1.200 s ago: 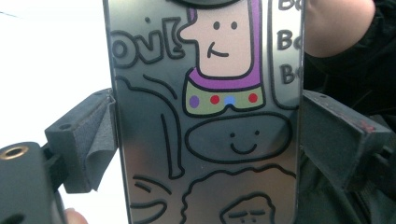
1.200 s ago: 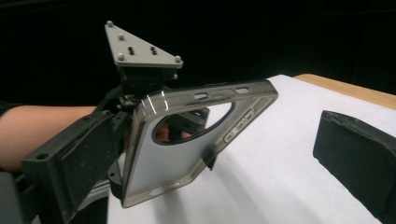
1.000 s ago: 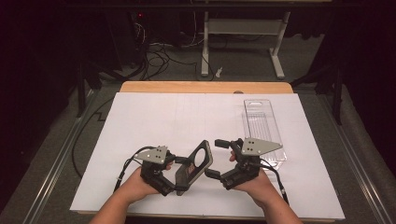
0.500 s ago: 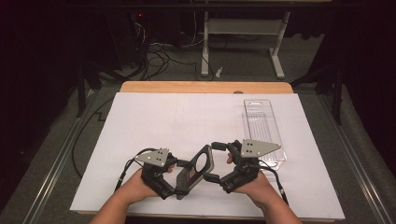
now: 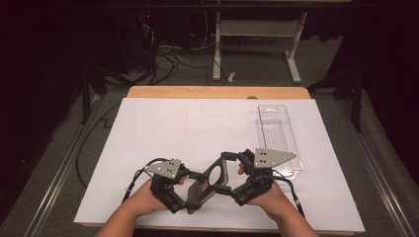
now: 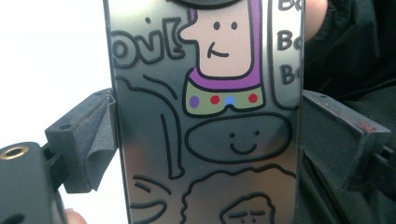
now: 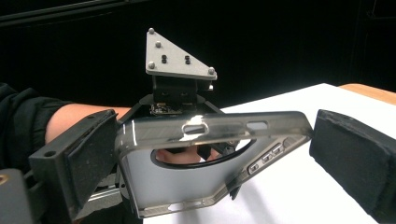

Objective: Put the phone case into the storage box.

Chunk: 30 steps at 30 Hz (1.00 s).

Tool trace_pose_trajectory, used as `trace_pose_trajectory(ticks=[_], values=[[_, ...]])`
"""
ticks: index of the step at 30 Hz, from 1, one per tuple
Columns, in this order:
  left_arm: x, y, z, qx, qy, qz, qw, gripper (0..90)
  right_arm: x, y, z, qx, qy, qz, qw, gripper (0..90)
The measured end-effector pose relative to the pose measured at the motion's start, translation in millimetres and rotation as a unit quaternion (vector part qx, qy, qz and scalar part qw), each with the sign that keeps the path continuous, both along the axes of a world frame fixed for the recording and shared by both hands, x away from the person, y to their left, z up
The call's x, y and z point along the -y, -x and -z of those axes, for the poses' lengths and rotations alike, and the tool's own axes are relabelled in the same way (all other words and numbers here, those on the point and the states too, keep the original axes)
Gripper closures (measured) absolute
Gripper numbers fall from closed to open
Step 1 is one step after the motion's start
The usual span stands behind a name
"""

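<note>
A dark translucent phone case with cartoon drawings is held just above the white table near its front edge. My left gripper is shut across the case's width, both pads against its sides. My right gripper stands open with its jaws on either side of the case's top end. One pad touches the case and the other sits a sliver away. In the right gripper view, the left gripper and its grey plate show behind the case.
A clear plastic tray lies on the white sheet at the right, just beyond my right hand. A wooden table edge runs along the back. Cables and a stand's legs are on the floor beyond.
My right gripper has moved left toward the case and now straddles its top end. The left gripper has tilted the case toward the right hand.
</note>
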State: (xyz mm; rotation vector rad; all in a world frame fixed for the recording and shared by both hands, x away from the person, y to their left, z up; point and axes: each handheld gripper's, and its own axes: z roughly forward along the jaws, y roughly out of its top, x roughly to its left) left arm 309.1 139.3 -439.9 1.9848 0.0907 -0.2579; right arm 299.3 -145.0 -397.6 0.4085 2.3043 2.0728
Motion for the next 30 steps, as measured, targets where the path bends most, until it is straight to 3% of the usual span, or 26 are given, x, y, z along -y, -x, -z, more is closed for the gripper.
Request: trace_pose_trajectory(ticks=[12, 30], values=[[1.1, 0.9, -0.3, -0.002, 0.005, 0.011, 0.9999, 12.6, -1.4, -0.8, 2.6, -0.01, -0.015, -0.028, 0.9994, 9.4], [1.4, 1.6, -0.6, 0.002, 0.01, 0.013, 0.9999, 12.6, -0.1, 1.2, 3.0, -0.021, -0.029, -0.027, 0.999, 12.6]])
